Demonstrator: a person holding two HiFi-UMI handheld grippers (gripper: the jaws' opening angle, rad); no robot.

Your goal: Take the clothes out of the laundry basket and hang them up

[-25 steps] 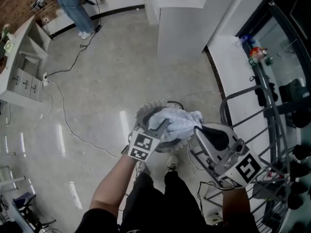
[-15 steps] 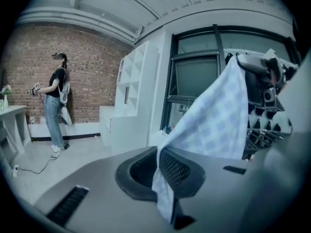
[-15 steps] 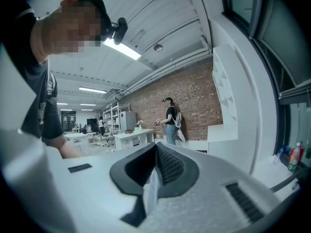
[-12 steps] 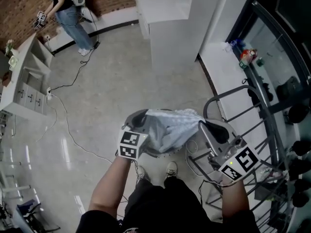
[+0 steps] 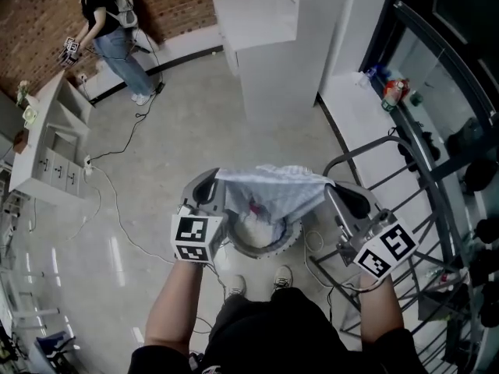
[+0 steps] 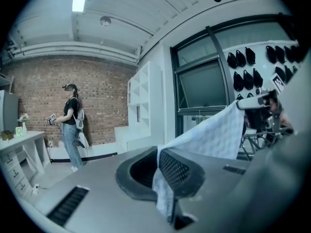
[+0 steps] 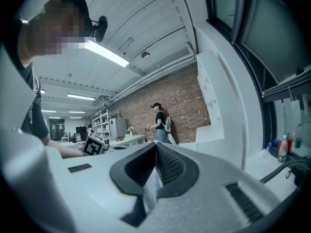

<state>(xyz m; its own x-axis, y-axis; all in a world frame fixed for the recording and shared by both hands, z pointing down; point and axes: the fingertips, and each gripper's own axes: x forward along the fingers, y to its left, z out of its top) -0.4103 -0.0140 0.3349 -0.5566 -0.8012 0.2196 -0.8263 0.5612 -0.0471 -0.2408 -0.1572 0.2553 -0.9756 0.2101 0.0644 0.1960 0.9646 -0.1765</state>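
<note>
A white, finely patterned garment (image 5: 271, 187) hangs stretched between my two grippers, above the round grey laundry basket (image 5: 269, 253) on the floor by the person's feet. My left gripper (image 5: 209, 193) is shut on the garment's left edge. In the left gripper view the garment (image 6: 214, 135) runs from the closed left gripper (image 6: 158, 153) up to the other gripper. My right gripper (image 5: 345, 199) is shut on the right edge, and in the right gripper view a strip of the garment (image 7: 150, 186) shows pinched in the right gripper (image 7: 156, 145). More laundry lies in the basket, mostly hidden.
A metal drying rack (image 5: 405, 170) stands close on the right, beside a white ledge with bottles (image 5: 390, 92). White shelving (image 5: 273, 45) is ahead. A person (image 5: 109, 37) stands by the brick wall at the far left, near a white desk (image 5: 47, 146). A cable (image 5: 109, 201) crosses the floor.
My left gripper has come up out of the basket with the garment's edge. The right gripper has moved rightward, and the bunched garment is now pulled out flat between them.
</note>
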